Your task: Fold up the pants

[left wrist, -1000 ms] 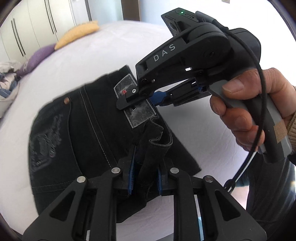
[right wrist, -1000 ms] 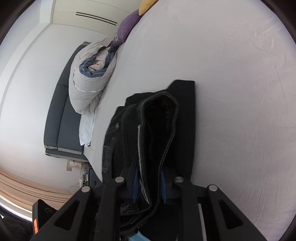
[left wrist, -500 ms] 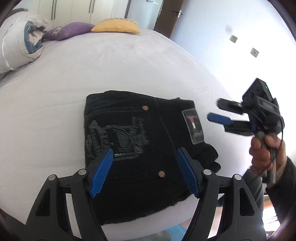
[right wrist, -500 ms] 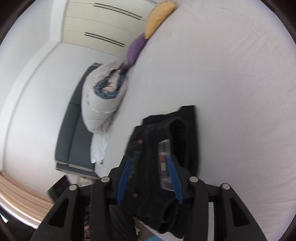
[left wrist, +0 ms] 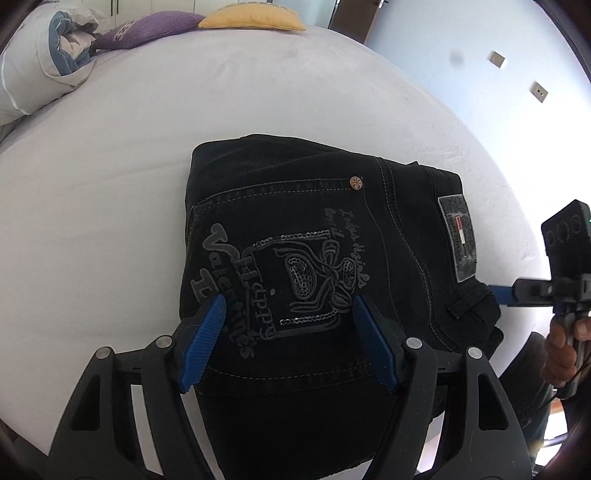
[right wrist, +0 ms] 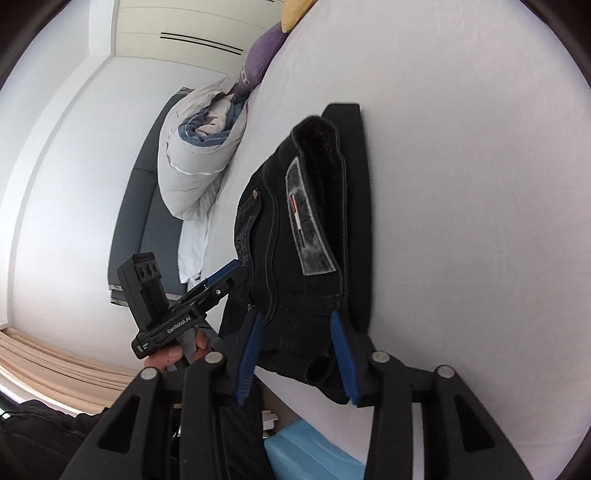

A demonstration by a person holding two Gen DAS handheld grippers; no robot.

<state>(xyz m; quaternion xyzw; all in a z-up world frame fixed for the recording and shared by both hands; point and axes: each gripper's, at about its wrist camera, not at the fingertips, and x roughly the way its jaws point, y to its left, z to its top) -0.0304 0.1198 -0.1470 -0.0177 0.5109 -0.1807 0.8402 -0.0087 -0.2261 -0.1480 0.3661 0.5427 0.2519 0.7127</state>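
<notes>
The black pants [left wrist: 295,236] lie folded into a compact stack on the white bed, back pocket with grey embroidery facing up and a grey waistband patch at the right. My left gripper [left wrist: 290,343] is open and empty, hovering over the stack's near edge. My right gripper [right wrist: 295,354] is open and empty at the waistband end of the pants [right wrist: 306,221]. Each gripper shows in the other's view: the right one [left wrist: 517,293] at the stack's right edge, the left one [right wrist: 218,280] at the bed's side.
The white bed [left wrist: 184,110] carries a yellow pillow [left wrist: 255,16], a purple pillow [left wrist: 147,29] and a rolled duvet [left wrist: 40,70] at its far end. A grey sofa [right wrist: 140,206] stands beside the bed. A light blue object [right wrist: 306,450] sits below the bed edge.
Both grippers let go of the pants and opened. They pulled back from the stack, which now lies flat on the bed.
</notes>
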